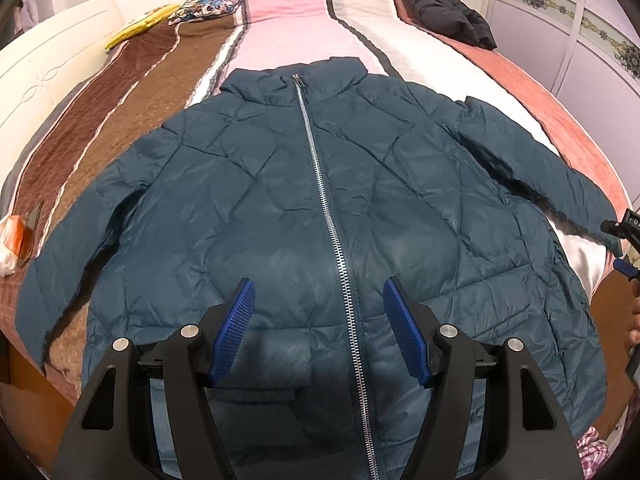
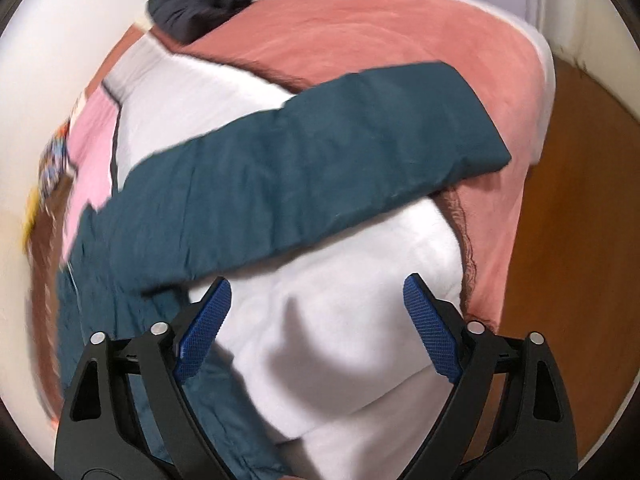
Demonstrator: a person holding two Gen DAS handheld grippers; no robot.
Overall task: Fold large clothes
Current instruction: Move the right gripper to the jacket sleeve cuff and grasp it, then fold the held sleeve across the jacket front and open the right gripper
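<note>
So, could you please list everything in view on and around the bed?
Jacket: one, teal, zipped, spread flat on the bed, sleeves out.
Zip: one, silver, down the jacket's middle.
Bedspread: one, striped brown, pink, white and salmon.
Dark garment: one, navy, far right of the bed.
Cushion: one, multicoloured, far end.
Yellow item: one, beside the cushion.
Orange packet: one, left edge.
Floor: brown, beside the bed.
Left gripper: black, blue pads, open above the hem.
Right gripper: same, open, near the sleeve.
</note>
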